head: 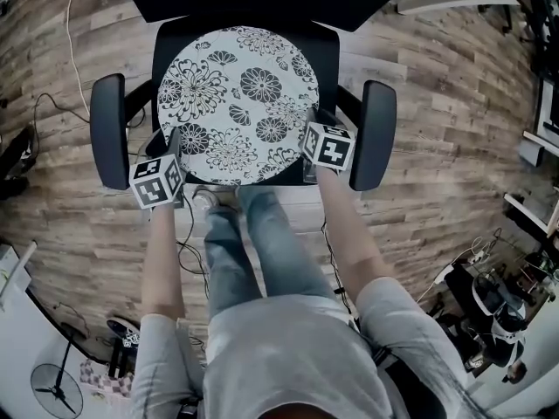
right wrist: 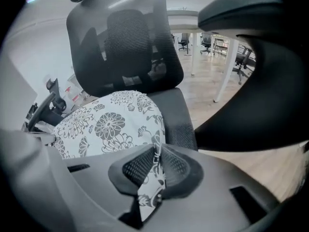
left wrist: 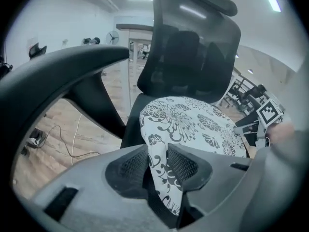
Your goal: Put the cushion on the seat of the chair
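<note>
A round white cushion (head: 238,103) with a black flower print lies flat on the black seat (head: 327,55) of an office chair. My left gripper (head: 175,138) is at the cushion's near left edge. In the left gripper view that edge (left wrist: 161,178) hangs loosely between the parted pads of the left gripper (left wrist: 158,166), with a dark gap on one side. My right gripper (head: 313,119) is at the near right edge. In the right gripper view its pads (right wrist: 157,163) are pinched tight on a fold of the cushion (right wrist: 111,124).
The chair's two black armrests (head: 109,129) (head: 376,133) flank the grippers closely. Its mesh backrest (left wrist: 193,47) rises behind the seat. The person's legs (head: 253,251) stand right in front of the chair. Cables (head: 52,103) trail over the wooden floor at the left.
</note>
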Demonstrator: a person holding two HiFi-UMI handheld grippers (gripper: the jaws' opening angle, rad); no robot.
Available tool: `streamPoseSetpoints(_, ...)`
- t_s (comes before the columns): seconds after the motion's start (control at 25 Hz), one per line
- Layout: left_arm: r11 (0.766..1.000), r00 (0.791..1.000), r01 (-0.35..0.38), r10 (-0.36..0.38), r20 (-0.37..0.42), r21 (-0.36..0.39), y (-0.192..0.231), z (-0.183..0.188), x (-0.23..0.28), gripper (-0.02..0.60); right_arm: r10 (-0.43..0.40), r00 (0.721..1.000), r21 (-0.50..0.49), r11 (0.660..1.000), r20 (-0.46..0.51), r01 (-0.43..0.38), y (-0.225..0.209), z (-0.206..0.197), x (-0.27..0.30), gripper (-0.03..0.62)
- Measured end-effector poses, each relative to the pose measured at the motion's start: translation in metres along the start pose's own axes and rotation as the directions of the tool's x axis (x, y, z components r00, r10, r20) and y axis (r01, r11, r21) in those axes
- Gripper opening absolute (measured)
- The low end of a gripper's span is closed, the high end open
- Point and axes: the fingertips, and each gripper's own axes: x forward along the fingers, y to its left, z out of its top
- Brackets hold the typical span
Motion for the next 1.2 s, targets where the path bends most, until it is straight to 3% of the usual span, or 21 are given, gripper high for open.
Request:
streamPoseSetpoints(0.16,1.000,0.998,0.014,-0.014,0.060,-0.010,-0.003,0.006,-0.012,0.110,-0.024,0.996,0.066,0.998,0.084,0.019,0.000,0.009,-0.017,0.018)
streamPoseSetpoints(0.44,0.998,0.991,-0.010,0.002,0.135,0.060,-0.010,0.021,-0.034,0.132,-0.071,0.972,0.074,0.996,0.226,0.056,0.012,0.030,-0.053,0.021)
streamPoseSetpoints(0.68,0.996,0.980,0.005,-0.022,0.198,0.084,-0.014,0.038,-0.061,0.122,-0.100,0.950,0.148,0.987,0.295,0.058,0.017,0.034,-0.086,0.043)
streamPoseSetpoints(0.76,0.995,0.974,0.012,-0.034,0.226,0.100,-0.017,0.044,-0.073,0.038,-0.065,0.949,0.122,0.992,0.310,0.028,0.026,0.035,-0.097,0.035)
streamPoseSetpoints(0.8,0.994,0.970,0.016,-0.042,0.240,0.108,-0.019,0.046,-0.080,0.027,-0.042,0.948,0.099,0.995,0.315,0.011,0.032,0.035,-0.102,0.028)
streamPoseSetpoints(1.0,0.986,0.948,0.057,-0.103,0.300,0.156,-0.033,0.057,-0.117,0.014,0.022,0.940,-0.029,0.999,0.340,-0.013,0.057,0.031,-0.140,0.018)
streamPoseSetpoints(1.2,0.968,0.935,0.076,-0.153,0.320,0.241,-0.043,0.059,-0.153,0.014,0.053,0.910,-0.077,0.997,0.411,-0.024,0.083,0.033,-0.192,0.018)
